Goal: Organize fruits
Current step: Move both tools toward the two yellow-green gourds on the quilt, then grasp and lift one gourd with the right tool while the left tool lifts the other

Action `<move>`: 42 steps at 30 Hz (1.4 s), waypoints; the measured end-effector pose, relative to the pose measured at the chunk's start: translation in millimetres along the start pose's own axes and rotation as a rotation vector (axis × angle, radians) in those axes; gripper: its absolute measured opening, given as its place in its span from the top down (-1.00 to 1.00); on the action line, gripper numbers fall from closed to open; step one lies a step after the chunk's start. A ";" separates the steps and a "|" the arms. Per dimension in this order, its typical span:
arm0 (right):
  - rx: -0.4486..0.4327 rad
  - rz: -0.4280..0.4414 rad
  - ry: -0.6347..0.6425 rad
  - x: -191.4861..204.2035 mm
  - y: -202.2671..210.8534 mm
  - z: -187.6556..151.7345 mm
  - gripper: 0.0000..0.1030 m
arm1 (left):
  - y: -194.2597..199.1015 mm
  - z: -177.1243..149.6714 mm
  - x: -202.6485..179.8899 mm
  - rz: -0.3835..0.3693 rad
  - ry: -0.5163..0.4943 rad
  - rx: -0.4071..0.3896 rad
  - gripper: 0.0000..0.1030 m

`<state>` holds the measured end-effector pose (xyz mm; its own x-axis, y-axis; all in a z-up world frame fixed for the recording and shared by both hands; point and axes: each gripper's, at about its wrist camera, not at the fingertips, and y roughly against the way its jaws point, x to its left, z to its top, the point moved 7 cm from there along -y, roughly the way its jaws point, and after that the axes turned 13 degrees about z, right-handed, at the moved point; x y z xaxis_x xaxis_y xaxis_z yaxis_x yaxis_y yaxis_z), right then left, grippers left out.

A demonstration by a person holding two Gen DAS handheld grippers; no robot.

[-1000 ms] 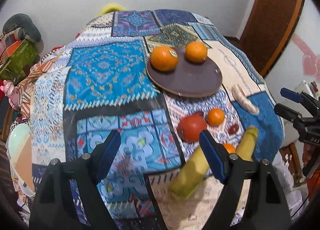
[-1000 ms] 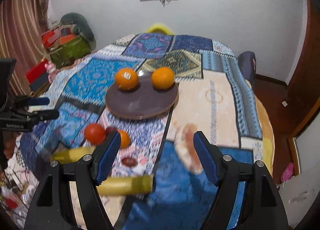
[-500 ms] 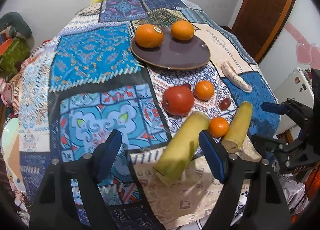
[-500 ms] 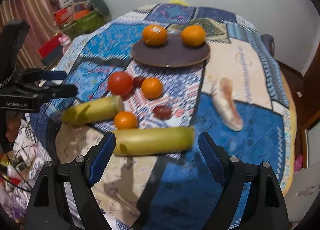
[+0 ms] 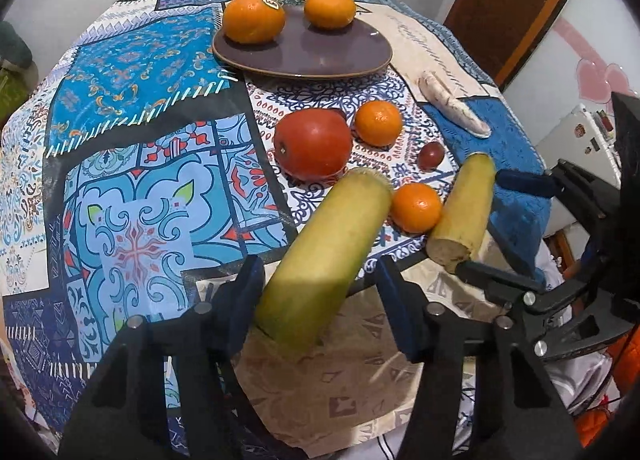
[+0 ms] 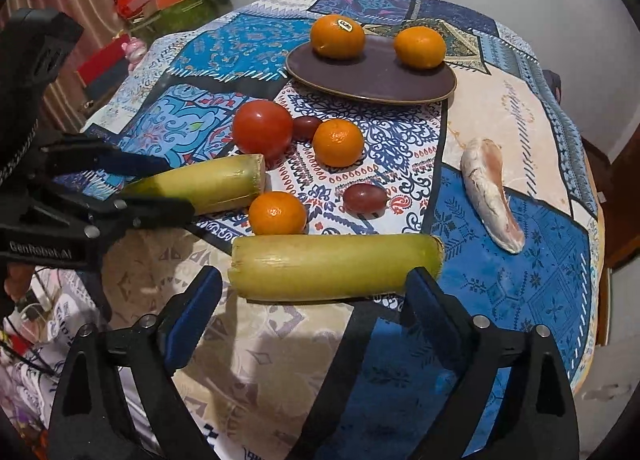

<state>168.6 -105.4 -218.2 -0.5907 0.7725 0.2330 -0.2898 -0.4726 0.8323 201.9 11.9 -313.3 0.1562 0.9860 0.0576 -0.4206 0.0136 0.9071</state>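
On the patchwork tablecloth [image 6: 224, 40], the only container is a dark oval plate [image 6: 372, 78] at twelve o'clock. It holds two oranges: a stickered one [image 6: 338, 37] on its left edge and a plain one [image 6: 420, 47] on its right; the rest of the plate is bare.

At nine o'clock the left gripper [image 5: 320, 280] has just been closing, its jaws straddling the near end of a yellow-green stalk piece [image 5: 326, 256]. From the left wrist view I cannot tell whether the pads yet press it.

Toward the centre lie a red tomato [image 6: 263, 131], a mandarin [image 6: 338, 142], another mandarin [image 6: 277, 213] and two dark grapes [image 6: 366, 198], all loose on the cloth.

At six o'clock the right gripper [image 6: 316, 292] has just been opening; its fingers stand wide apart, just short of a second stalk piece [image 6: 336, 266] lying crosswise.

At three o'clock rests a pale pinkish wedge [image 6: 492, 194].
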 end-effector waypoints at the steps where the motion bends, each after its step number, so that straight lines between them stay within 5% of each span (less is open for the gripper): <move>1: 0.001 -0.012 0.003 -1.6 -0.7 0.7 -0.80 | 0.0 -0.3 0.4 0.006 -0.002 -0.002 -0.08; 14: -0.026 0.042 -0.127 -44.5 19.8 -14.0 -0.31 | 15.3 -11.6 32.9 0.019 0.091 -0.019 0.12; 18: -0.032 0.028 -0.164 -60.5 27.1 -24.1 -0.30 | 25.6 -7.9 55.9 0.090 0.141 -0.059 0.13; 22: -0.027 0.061 -0.214 -65.3 29.2 -33.5 -0.30 | 23.1 -8.0 68.4 0.062 0.174 -0.031 0.13; 30: -0.141 0.011 -0.192 -69.3 64.5 -12.1 -0.36 | 10.4 0.8 43.9 0.070 0.073 -0.016 0.13; 34: -0.142 -0.025 -0.220 -83.4 57.9 -2.9 -0.37 | 0.0 8.1 35.3 0.077 0.049 -0.010 0.08; 42: -0.101 0.059 -0.323 -92.9 22.7 -8.6 -0.37 | -12.0 13.8 32.5 0.040 0.052 -0.001 -0.03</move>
<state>210.4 -191.5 -225.3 -0.3439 0.8294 0.4403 -0.3445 -0.5476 0.7625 224.4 41.4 -316.5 0.0923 0.9931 0.0723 -0.4263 -0.0263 0.9042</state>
